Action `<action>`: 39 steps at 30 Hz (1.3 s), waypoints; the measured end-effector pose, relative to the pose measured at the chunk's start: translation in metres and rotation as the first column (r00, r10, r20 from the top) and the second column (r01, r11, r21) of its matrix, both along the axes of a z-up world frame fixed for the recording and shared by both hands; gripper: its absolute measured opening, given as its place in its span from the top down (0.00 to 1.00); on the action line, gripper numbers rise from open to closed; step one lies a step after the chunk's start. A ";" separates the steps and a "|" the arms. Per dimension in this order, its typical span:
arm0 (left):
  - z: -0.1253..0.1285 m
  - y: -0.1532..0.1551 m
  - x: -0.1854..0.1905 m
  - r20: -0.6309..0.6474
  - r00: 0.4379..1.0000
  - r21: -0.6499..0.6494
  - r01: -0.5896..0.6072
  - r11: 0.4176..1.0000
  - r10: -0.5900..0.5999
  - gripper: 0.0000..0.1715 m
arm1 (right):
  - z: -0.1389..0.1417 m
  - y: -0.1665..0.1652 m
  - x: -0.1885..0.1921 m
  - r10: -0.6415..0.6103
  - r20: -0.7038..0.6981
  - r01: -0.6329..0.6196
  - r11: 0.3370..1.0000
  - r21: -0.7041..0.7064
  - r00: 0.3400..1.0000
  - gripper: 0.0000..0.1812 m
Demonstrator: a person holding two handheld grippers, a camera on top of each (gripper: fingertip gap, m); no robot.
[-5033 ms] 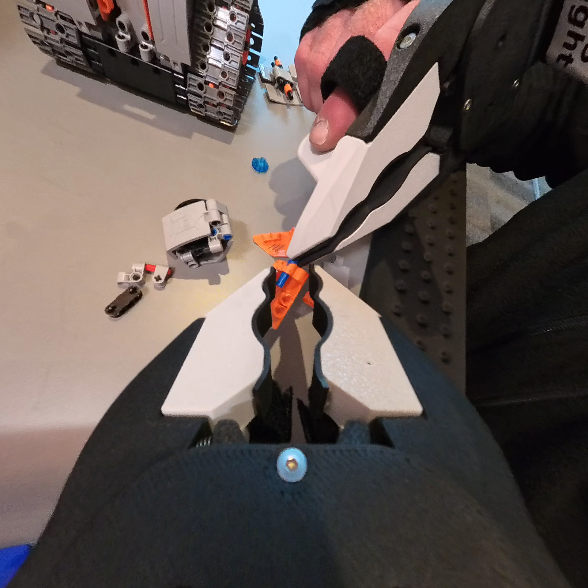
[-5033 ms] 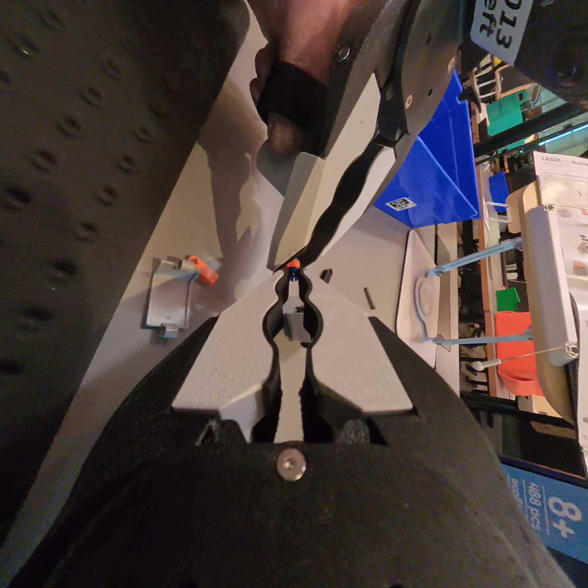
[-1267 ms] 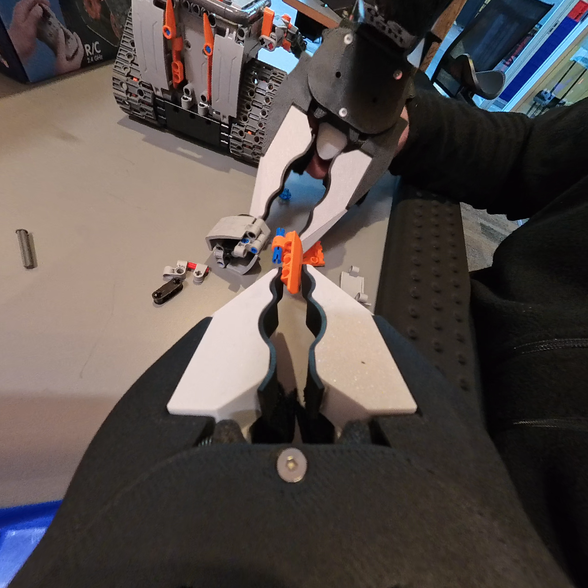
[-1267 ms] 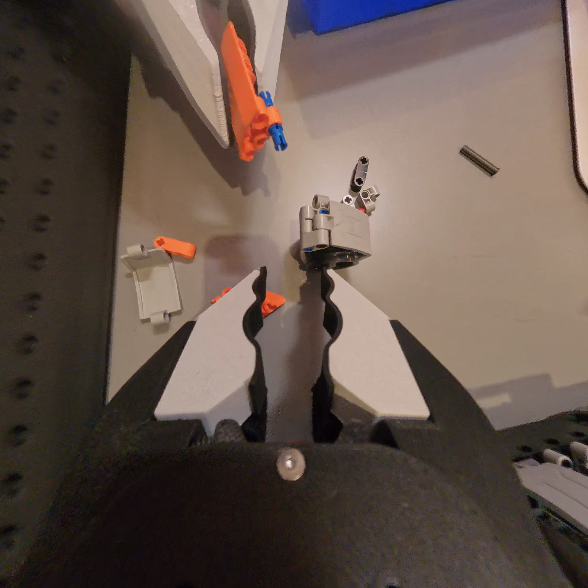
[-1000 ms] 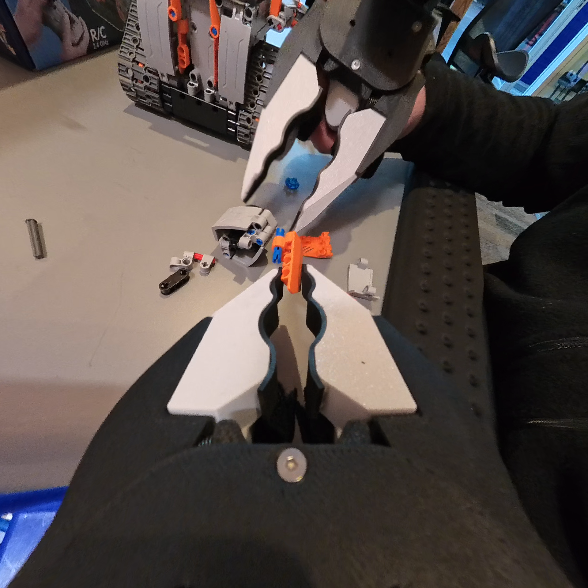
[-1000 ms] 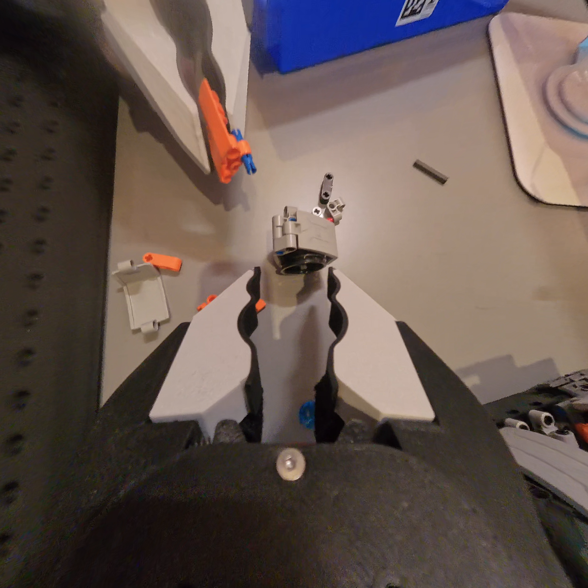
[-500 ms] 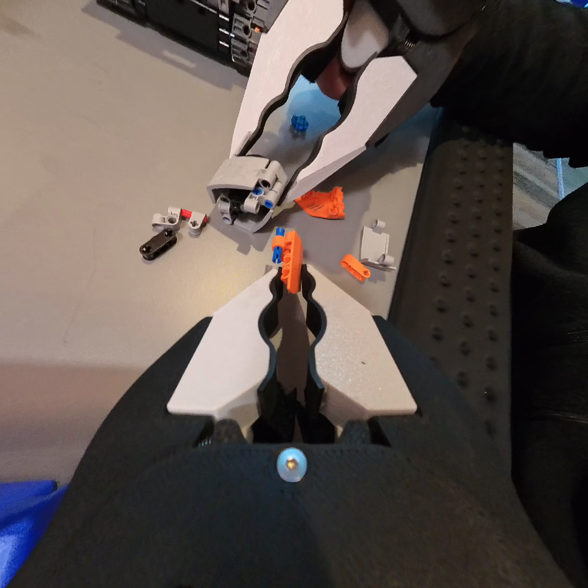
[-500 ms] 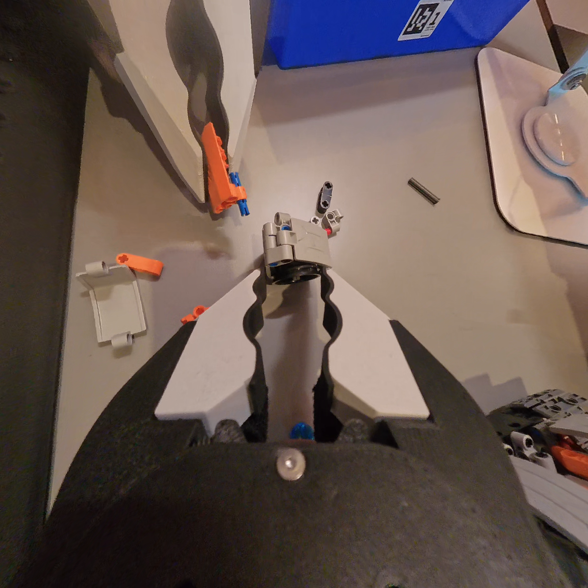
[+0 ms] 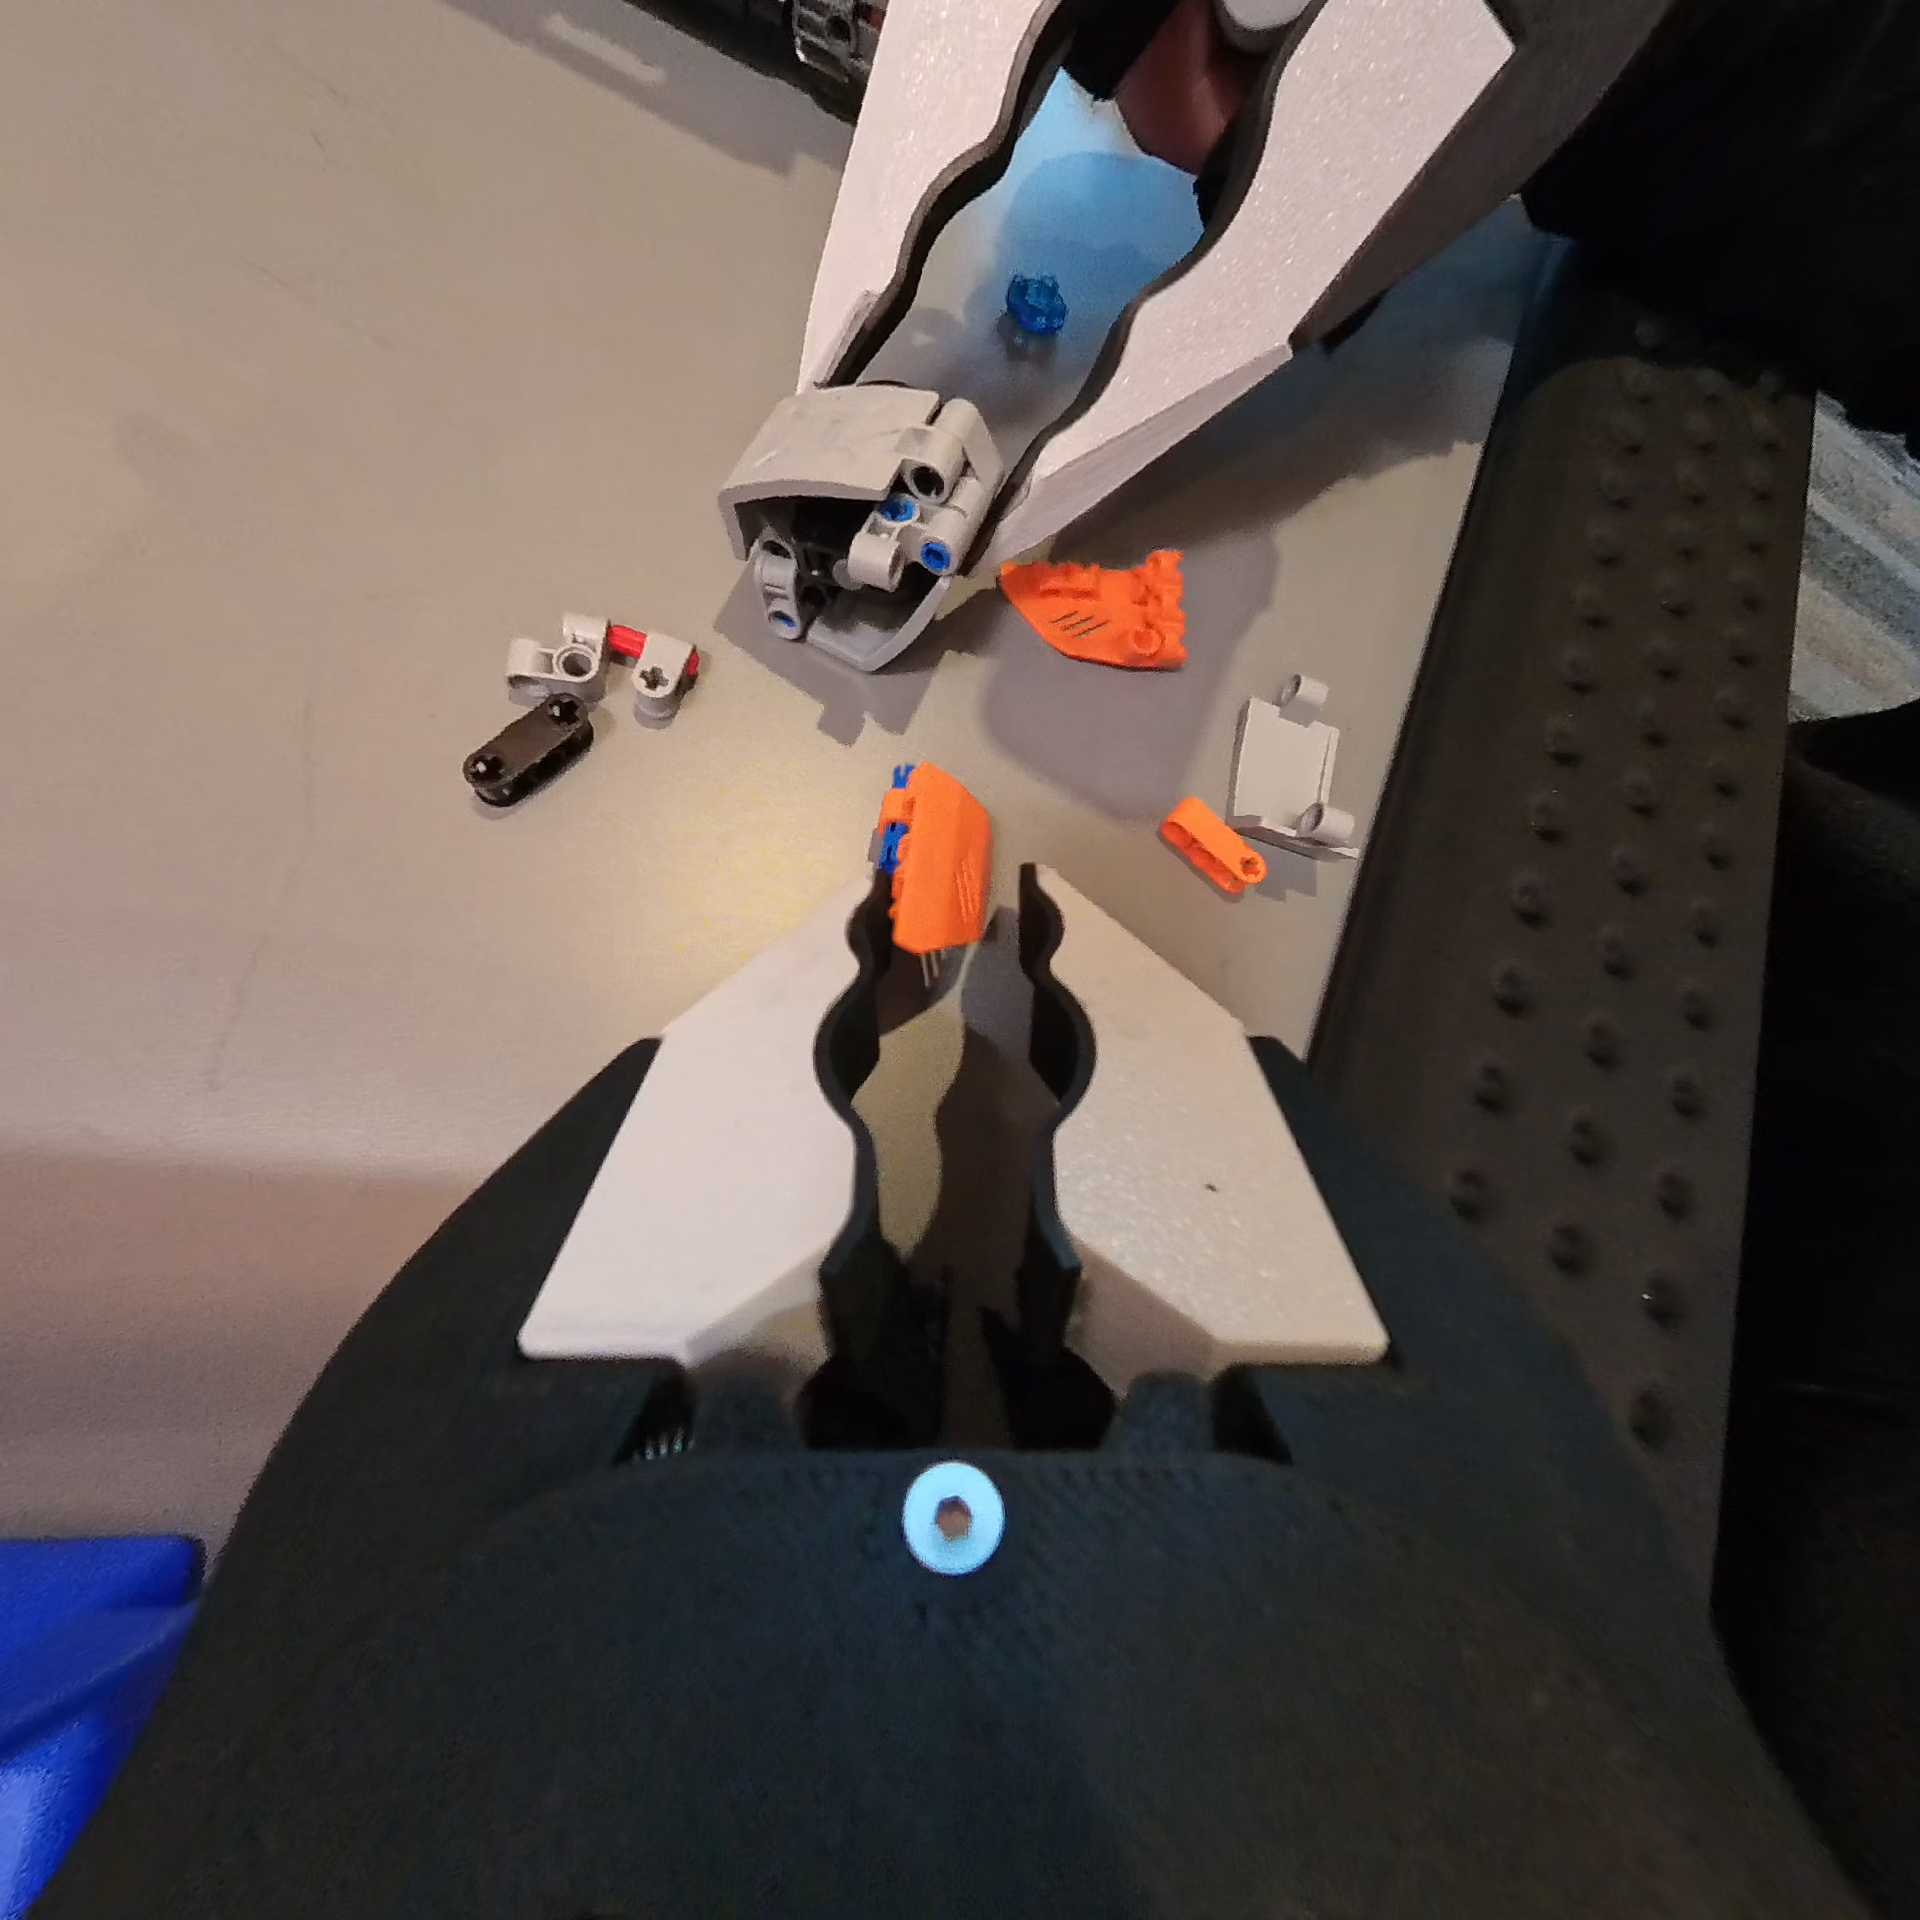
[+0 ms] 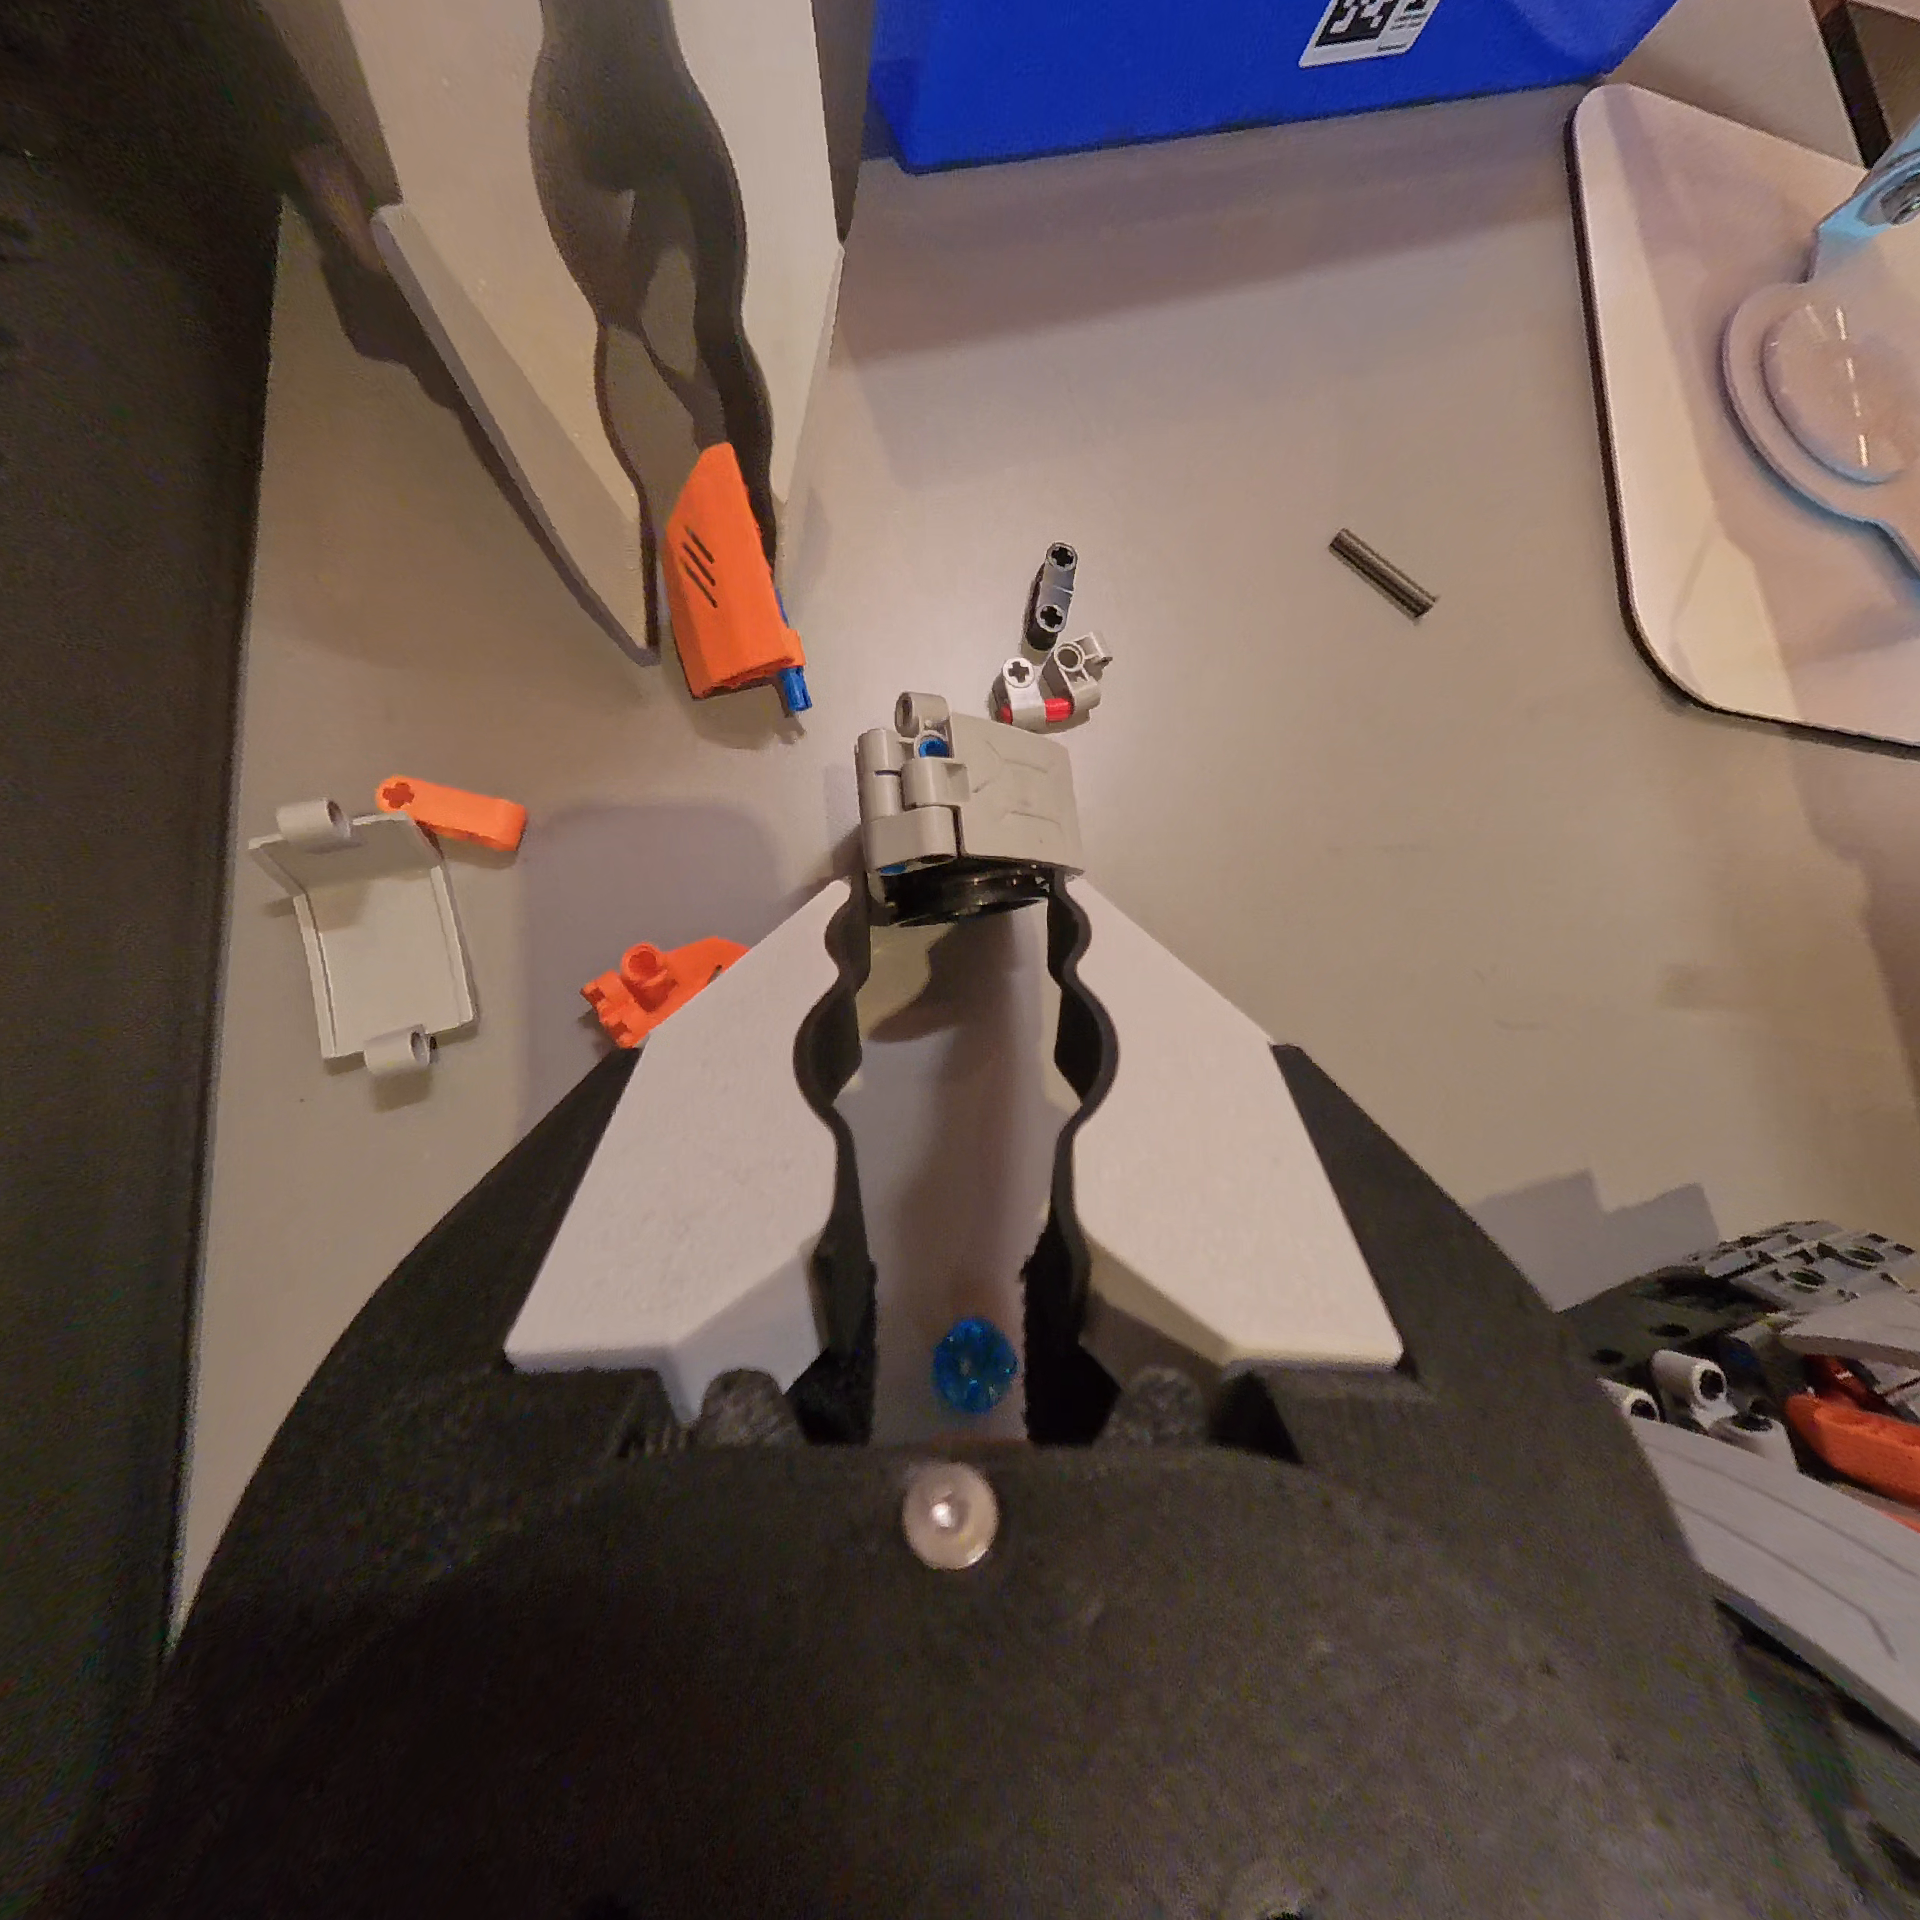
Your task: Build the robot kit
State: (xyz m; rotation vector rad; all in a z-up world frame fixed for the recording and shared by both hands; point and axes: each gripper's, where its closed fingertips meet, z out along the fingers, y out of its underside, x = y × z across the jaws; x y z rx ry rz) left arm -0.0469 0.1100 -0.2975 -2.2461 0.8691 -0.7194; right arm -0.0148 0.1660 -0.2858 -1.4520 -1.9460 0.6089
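My left gripper is open, low over the table. An orange panel with a blue pin leans loose against its left fingertip; it also shows in the right wrist view between that gripper's tips. My right gripper is closed around the black base of a grey brick assembly that sits on the table. In the left wrist view its two fingers flank the assembly and touch both sides.
Loose parts lie around: an orange wedge, a grey panel, an orange connector, grey-and-red connectors, a black link, a blue stud, a dark axle. A blue bin, a tracked model and a black studded mat border the area. Left tips to right tips: about 7 cm. From the left gripper's tips to the orange connector is close to 4 cm. Look for it in the right wrist view too.
My left gripper has opened and the orange panel has tipped over out of its grip. My right gripper came down onto the grey assembly and narrowed around it.
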 end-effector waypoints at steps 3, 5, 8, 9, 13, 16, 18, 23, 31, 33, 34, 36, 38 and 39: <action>0.003 0.002 -0.001 0.011 1.000 0.019 -0.010 1.000 0.010 0.83 | 0.000 0.000 0.000 0.001 -0.002 -0.001 1.000 -0.005 1.000 0.82; 0.005 0.003 -0.002 0.014 1.000 0.034 -0.014 0.999 0.014 0.82 | 0.000 -0.001 0.000 0.004 0.000 -0.004 1.000 -0.006 1.000 0.82; 0.007 0.004 -0.003 0.013 1.000 0.050 -0.021 0.999 0.020 0.79 | 0.001 -0.001 0.001 0.004 0.001 -0.004 1.000 -0.005 1.000 0.82; 0.006 0.004 -0.003 0.008 1.000 0.050 -0.021 0.999 0.020 0.78 | 0.000 -0.001 0.001 0.004 0.001 -0.004 1.000 -0.007 1.000 0.82; 0.007 0.004 -0.003 -0.008 1.000 0.070 -0.022 0.997 0.022 0.77 | 0.004 -0.002 0.001 0.010 -0.013 -0.010 1.000 -0.015 1.000 0.82; 0.010 0.005 -0.004 -0.001 1.000 0.083 -0.025 0.996 0.025 0.77 | 0.007 -0.002 0.001 0.011 -0.021 -0.011 1.000 -0.011 1.000 0.82; 0.012 0.005 -0.005 0.002 1.000 0.090 -0.030 0.995 0.030 0.77 | 0.007 -0.001 0.001 0.007 -0.020 -0.007 1.000 -0.003 1.000 0.82; 0.016 0.004 -0.004 0.012 1.000 0.107 -0.025 0.994 0.023 0.77 | 0.006 0.005 0.003 -0.016 -0.012 0.016 1.000 0.017 1.000 0.83; 0.025 0.004 -0.003 0.035 0.999 0.144 -0.024 0.989 0.020 0.77 | 0.012 0.007 0.005 -0.021 -0.013 0.022 0.999 0.036 1.000 0.81; 0.029 0.004 -0.003 0.042 0.999 0.158 -0.023 0.987 0.017 0.77 | 0.018 0.007 0.007 -0.018 -0.022 0.019 0.999 0.047 1.000 0.80; 0.031 0.004 -0.003 0.044 0.999 0.169 -0.025 0.985 0.018 0.77 | 0.021 0.007 0.009 -0.013 -0.031 0.014 0.998 0.058 0.999 0.80; 0.036 0.004 -0.002 0.052 0.999 0.198 -0.020 0.980 0.010 0.77 | 0.030 0.006 0.013 0.000 -0.044 0.004 0.995 0.095 0.999 0.79; 0.044 0.005 -0.002 0.063 0.998 0.239 -0.021 0.971 0.006 0.78 | 0.040 0.011 0.019 -0.021 -0.052 0.028 0.989 0.143 0.998 0.79; 0.048 0.006 -0.003 0.065 0.998 0.259 -0.027 0.966 0.011 0.79 | 0.046 0.012 0.021 -0.032 -0.069 0.043 0.987 0.154 0.997 0.79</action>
